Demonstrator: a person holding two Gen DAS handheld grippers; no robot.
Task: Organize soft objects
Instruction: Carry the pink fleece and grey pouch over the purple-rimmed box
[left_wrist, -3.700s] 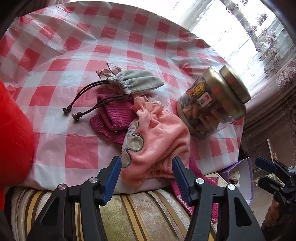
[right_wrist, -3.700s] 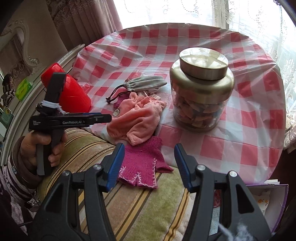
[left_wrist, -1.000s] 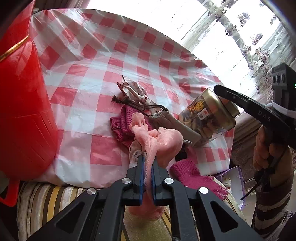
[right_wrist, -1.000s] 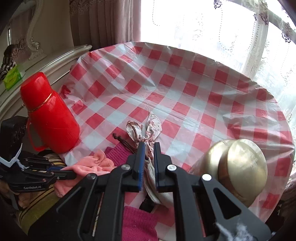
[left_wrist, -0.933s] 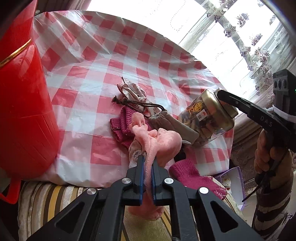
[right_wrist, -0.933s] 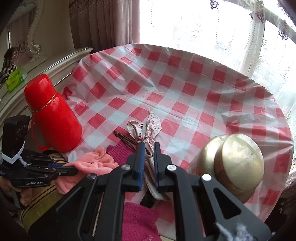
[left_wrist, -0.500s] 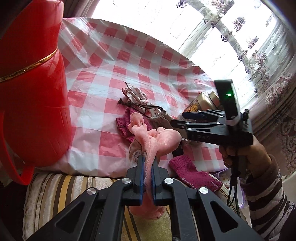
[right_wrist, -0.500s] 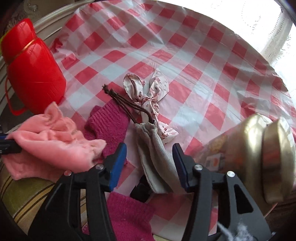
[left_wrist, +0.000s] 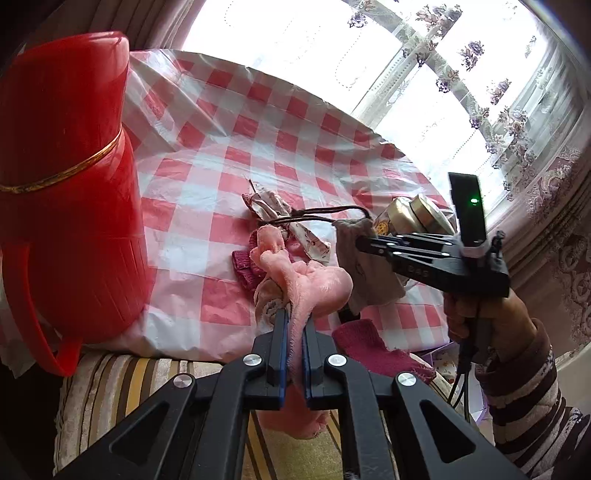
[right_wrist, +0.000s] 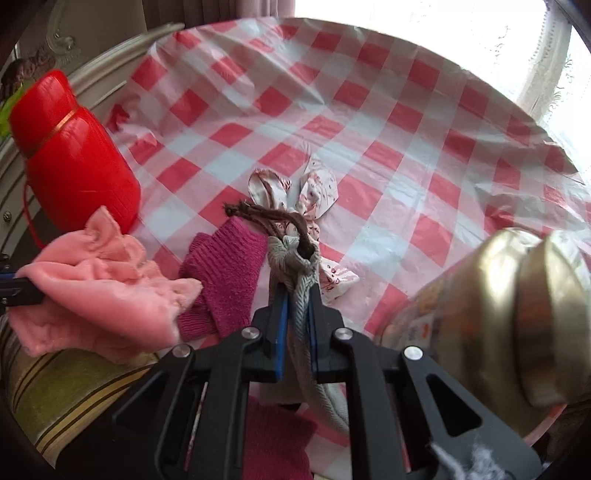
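a: the left gripper was pinched tight on the fluffy pink fleece garment, jaws nearly together with only cloth between. the garment hung lifted over the near edge of the red-and-white checked plastic tablecloth, part of it drooping over the striped sofa cushion.

b: and the right gripper?

a: clamped just as narrowly on the neck of the grey woven drawstring pouch, its brown cords trailing forward over the floral patterned cloth scrap. the pouch was lifted above the table beside the gold-lidded glass jar.

b: what stayed down?

a: one magenta knitted glove on the cloth between the two held items, another magenta knitted glove on the cushion. the tall red plastic thermos flask stood at the left table edge.

b: the step, then?

a: it read as sorting by lifting, both pieces in hand and neither placed. the next move probably called for carrying each clear of the pile without dragging the cords across the scrap, then setting them down well apart; where, the views did not show.
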